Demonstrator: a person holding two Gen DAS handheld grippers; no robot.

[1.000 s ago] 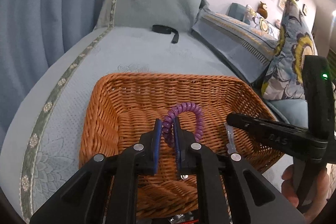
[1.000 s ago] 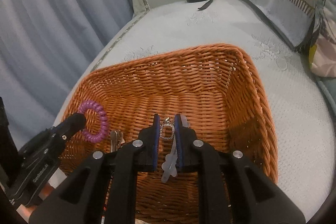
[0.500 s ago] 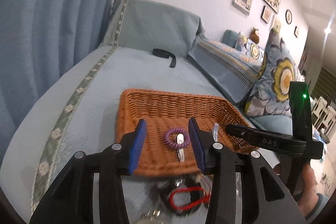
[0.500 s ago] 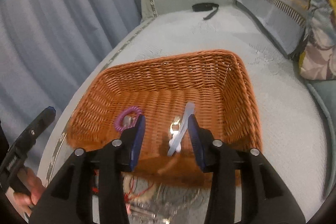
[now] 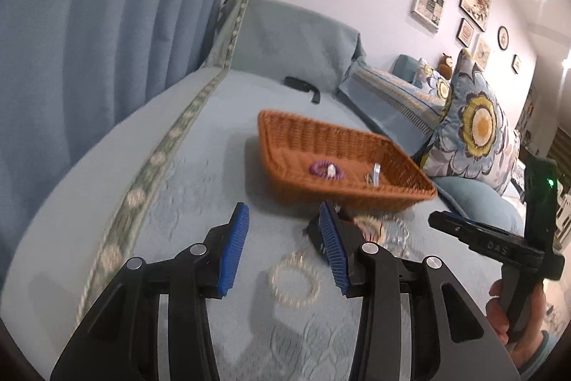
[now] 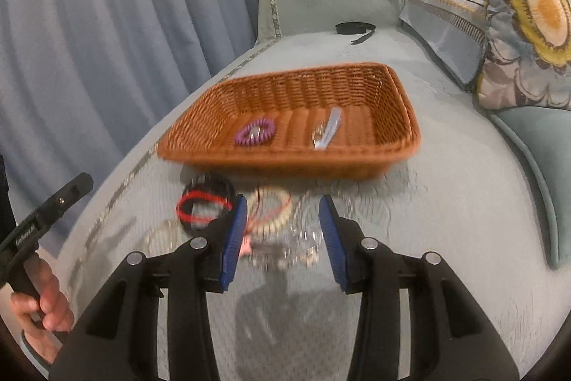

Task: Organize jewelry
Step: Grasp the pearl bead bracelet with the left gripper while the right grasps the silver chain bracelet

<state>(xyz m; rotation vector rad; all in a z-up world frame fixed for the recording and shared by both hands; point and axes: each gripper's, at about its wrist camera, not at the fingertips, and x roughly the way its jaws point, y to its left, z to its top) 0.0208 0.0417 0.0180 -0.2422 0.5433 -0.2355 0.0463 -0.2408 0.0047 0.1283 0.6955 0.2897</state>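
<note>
The sofa seat (image 6: 446, 202) is carrying all the work items. The basket (image 6: 399, 145) is sitting at 12 o'clock from both grippers, well forward of them. It is holding a purple coil band (image 6: 255, 132) toward its 9 o'clock side and a pale clip with a small silver piece (image 6: 326, 131) toward 3 o'clock.

The loose jewelry pile (image 6: 271, 220) is lying just in front of the basket's near wall. A red cord (image 6: 200, 204) on a dark ring is sitting at the pile's 10 o'clock, a cream bead bracelet (image 6: 271, 213) at its centre, and clear beaded pieces at 5 o'clock, too blurred to separate.

The right gripper (image 6: 282, 234) is hovering over the pile, jaws spread wide and holding nothing. The left gripper (image 5: 283, 249) is likewise gaping and empty, with a pale bead ring (image 5: 294, 279) lying between its fingers.

Judgement: two pieces are stowed and a fresh pick-up is in hand. The next move is calling for each gripper to be lowering onto one single piece, closing on the strand alone without snagging neighbours.
</note>
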